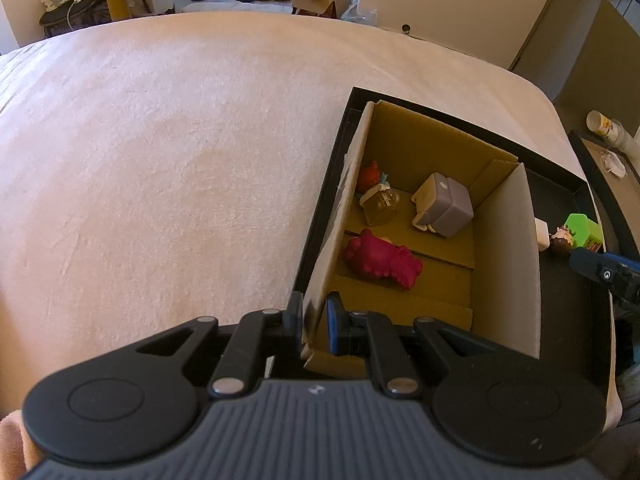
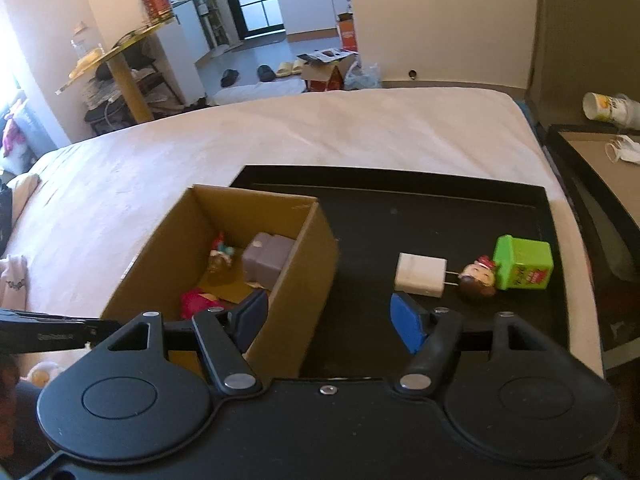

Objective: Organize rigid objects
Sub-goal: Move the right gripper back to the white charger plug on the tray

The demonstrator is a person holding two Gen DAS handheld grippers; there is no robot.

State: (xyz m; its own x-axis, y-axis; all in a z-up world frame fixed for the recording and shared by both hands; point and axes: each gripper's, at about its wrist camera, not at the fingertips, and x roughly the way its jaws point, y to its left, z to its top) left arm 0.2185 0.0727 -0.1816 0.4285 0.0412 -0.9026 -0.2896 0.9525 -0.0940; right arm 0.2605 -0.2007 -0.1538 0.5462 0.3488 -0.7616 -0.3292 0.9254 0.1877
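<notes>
The left gripper (image 1: 314,326) was clamped on the wall of the box (image 1: 340,216), seemingly so that the box was kept steady on the tray (image 2: 440,216). A red toy (image 1: 380,258) and grey block (image 1: 444,208) already lay inside. The right gripper (image 2: 328,316) was held apart and empty, with the charger (image 2: 420,276) at one o'clock, seemingly next to be taken.

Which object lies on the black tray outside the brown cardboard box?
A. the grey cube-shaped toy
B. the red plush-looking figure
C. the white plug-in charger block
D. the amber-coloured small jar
C: the white plug-in charger block lies on the black tray, to the right of the brown cardboard box in the right wrist view, beside a small doll figure and a green box-shaped toy.
</notes>
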